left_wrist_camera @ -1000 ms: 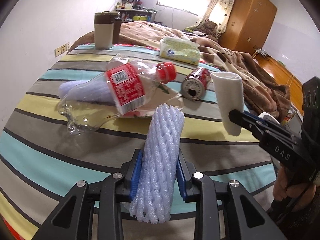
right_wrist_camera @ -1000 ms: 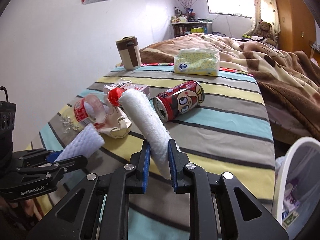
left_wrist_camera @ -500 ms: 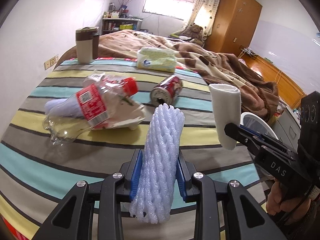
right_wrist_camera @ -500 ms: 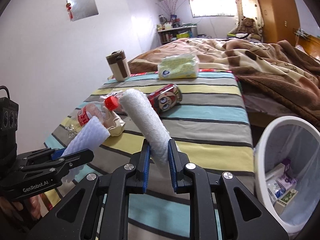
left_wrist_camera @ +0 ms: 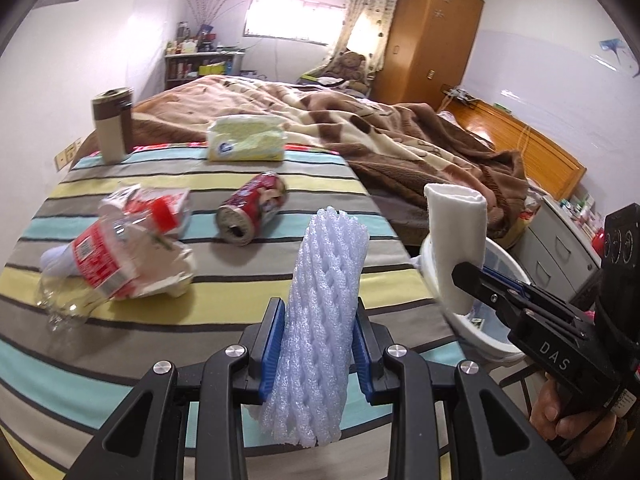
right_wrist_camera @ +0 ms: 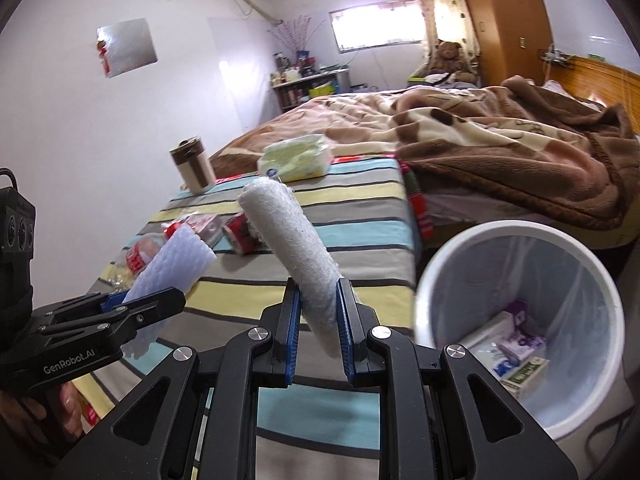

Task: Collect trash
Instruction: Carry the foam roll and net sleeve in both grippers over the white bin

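So both grippers are loaded up here. The left gripper (left_wrist_camera: 318, 344) has its blue pads clamped on a lavender foam net sleeve (left_wrist_camera: 324, 320), the kind fruit comes wrapped in, and the sleeve sticks up nearly upright out of the jaws. The right gripper (right_wrist_camera: 318, 332) is squeezed tight on a white foam roll (right_wrist_camera: 296, 256) that leans up and to the left from the pads. Each one shows up in the other's camera too, off to the side with its piece poking out past the fingertips.

Both pieces of trash are held up in the air over the near end of the striped bedspread (left_wrist_camera: 224, 304), not touching it. The white trash bin (right_wrist_camera: 436, 272) sits on the floor just beside the bed, right next to the right gripper, lined with a thin bag and already holding some small boxes and wrappers.

Still lying on the bedspread: a crushed clear plastic bottle (left_wrist_camera: 100, 260) with a red label and red cap, resting on some crumpled paper packaging, and a red soda can (left_wrist_camera: 252, 214) on its side near it. Further back a pack of tissues (left_wrist_camera: 246, 142) and a brown-and-cream tumbler (left_wrist_camera: 112, 124) stand near the edge of a brown blanket (left_wrist_camera: 420, 140). A hand (left_wrist_camera: 568, 416) grips the right gripper's handle.
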Action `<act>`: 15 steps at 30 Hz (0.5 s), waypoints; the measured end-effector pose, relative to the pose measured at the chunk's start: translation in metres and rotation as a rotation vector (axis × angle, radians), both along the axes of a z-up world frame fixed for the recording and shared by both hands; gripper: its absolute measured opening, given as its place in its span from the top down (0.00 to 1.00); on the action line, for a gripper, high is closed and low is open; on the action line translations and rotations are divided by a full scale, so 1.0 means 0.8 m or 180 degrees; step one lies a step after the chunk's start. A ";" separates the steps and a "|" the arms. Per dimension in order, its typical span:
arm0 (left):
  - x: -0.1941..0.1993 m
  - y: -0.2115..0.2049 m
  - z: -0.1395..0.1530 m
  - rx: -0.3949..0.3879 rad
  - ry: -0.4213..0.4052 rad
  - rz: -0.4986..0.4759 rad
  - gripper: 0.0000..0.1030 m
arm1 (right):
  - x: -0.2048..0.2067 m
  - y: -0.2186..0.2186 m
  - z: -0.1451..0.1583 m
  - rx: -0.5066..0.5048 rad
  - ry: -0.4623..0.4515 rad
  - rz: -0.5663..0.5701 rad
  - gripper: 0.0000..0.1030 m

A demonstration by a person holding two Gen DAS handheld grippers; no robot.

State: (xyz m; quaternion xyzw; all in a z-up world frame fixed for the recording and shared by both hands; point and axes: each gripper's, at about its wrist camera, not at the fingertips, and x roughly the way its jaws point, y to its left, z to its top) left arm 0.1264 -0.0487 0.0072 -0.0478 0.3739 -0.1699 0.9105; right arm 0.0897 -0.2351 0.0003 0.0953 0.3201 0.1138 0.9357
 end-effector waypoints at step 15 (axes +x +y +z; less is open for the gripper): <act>0.021 -0.101 0.018 -0.0016 -0.0084 -0.0469 0.69 | -0.014 -0.072 0.007 -0.0009 -0.0025 -0.0579 0.82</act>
